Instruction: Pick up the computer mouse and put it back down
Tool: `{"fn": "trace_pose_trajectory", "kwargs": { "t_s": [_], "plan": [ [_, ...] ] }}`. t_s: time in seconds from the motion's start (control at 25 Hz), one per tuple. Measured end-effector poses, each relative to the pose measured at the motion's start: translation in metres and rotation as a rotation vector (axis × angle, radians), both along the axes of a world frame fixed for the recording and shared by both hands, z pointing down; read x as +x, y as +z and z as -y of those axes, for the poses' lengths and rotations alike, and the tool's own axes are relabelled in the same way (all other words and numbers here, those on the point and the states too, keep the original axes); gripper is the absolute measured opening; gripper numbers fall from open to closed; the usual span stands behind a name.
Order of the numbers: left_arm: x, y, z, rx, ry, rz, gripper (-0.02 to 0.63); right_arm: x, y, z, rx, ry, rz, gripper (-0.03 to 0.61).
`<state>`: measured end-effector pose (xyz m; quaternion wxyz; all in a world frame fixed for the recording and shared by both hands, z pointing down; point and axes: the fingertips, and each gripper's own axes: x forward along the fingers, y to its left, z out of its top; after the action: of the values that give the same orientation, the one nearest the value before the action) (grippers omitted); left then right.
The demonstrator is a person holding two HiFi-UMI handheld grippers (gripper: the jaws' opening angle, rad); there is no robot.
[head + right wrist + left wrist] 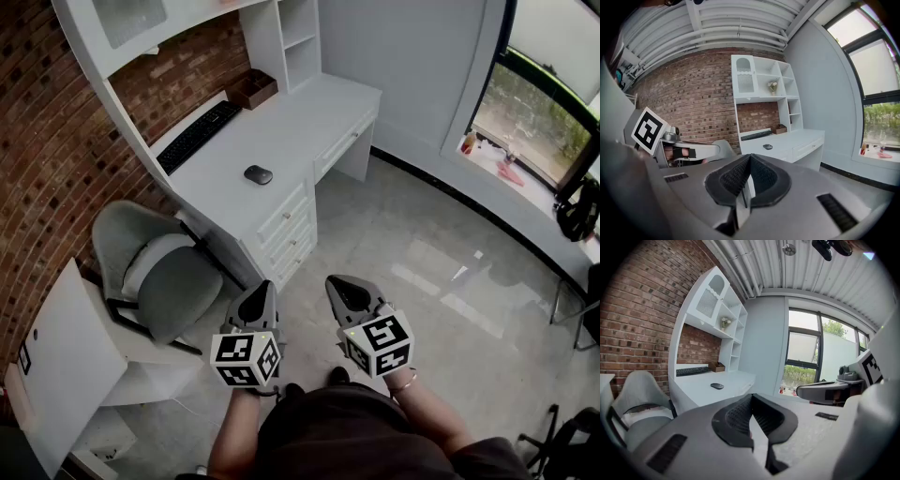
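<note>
A dark computer mouse (258,174) lies on the white desk (309,112), to the right of a black keyboard (198,136). I hold both grippers low, close to my body and well short of the desk. The left gripper (255,302) is shut with nothing in it, and so is the right gripper (349,292) beside it. From the left gripper view the mouse (716,386) shows far ahead beyond the shut left gripper (751,420). The right gripper view also has the mouse (768,146) far off past the shut right gripper (749,180).
A grey office chair (159,272) stands between me and the desk's left end. A brown box (251,89) sits at the back of the desk under white shelves. A brick wall runs along the left, a window (534,122) lies to the right, and grey floor (422,253) spreads out ahead.
</note>
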<state>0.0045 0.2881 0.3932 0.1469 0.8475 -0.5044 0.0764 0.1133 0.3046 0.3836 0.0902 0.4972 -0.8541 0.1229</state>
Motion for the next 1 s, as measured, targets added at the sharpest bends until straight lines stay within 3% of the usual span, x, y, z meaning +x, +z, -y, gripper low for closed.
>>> {"fn": "trace_pose_trajectory", "kwargs": {
  "t_s": [0.6, 0.88, 1.0],
  "plan": [
    [0.014, 0.001, 0.000, 0.006, -0.017, 0.026, 0.009, 0.020, 0.005, 0.002, 0.006, 0.006, 0.056, 0.005],
    [0.026, 0.000, -0.004, 0.013, -0.069, 0.027, 0.009, 0.032, 0.003, 0.003, 0.011, -0.044, 0.047, 0.006],
    [0.031, 0.001, -0.006, 0.012, -0.074, 0.038, 0.009, 0.034, 0.003, 0.003, 0.010, -0.060, 0.052, 0.035]
  ]
}}
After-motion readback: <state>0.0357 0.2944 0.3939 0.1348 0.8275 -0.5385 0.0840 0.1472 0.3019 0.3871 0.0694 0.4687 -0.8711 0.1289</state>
